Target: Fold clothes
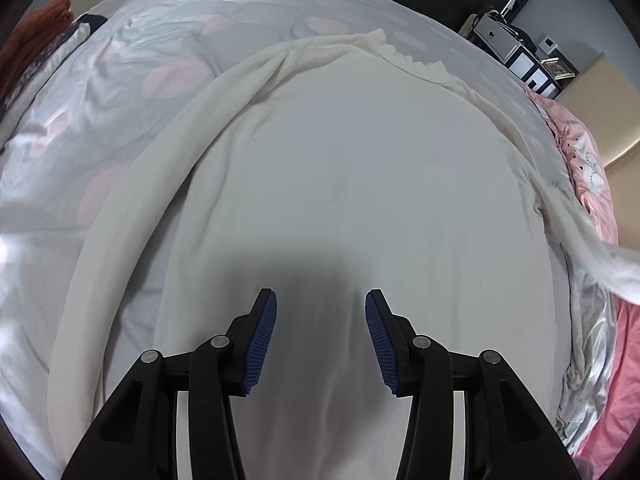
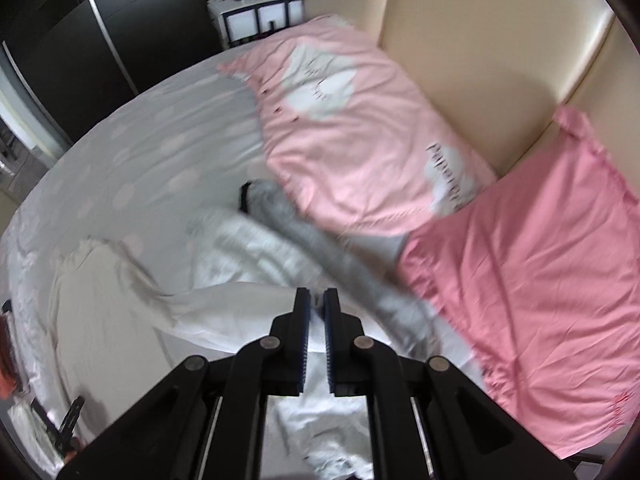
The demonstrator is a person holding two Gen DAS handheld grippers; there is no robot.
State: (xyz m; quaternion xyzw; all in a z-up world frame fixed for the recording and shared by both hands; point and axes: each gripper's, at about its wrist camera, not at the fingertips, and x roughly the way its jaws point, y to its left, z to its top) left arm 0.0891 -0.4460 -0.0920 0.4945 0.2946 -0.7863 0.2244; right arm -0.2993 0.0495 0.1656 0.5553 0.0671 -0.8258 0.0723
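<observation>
a bed (image 1: pixel 132 128) with a grey, pink-spotted sheet fills both views, with pink pillows (image 2: pixel 360 120) against a cream headboard toward one o'clock in the right wrist view. the cream long-sleeved top (image 1: pixel 340 184) lies flat on the sheet, neckline up at twelve o'clock in the left view, one sleeve folded down along its side from eleven toward seven.

my left gripper (image 1: pixel 321 300) hangs over the lower body of the top with its blue pads spread and nothing between them; only its shadow falls on the cloth. my right gripper (image 2: pixel 316 304) has its fingers pressed nearly together, pinching white fabric that i judge to be the other sleeve (image 1: pixel 592 252), which lifts off the bed at four o'clock in the left view. the right view is blurred, so i can't tell how deep that bite is.

to do this well i'd carry the sleeve across the body toward ten o'clock, keep it taut, and lay it parallel to the side seam. i'd use the left pads to pin the torso so it doesn't drag. a grey garment (image 2: pixel 328 240) lies close by; i'd steer clear of snagging it.
</observation>
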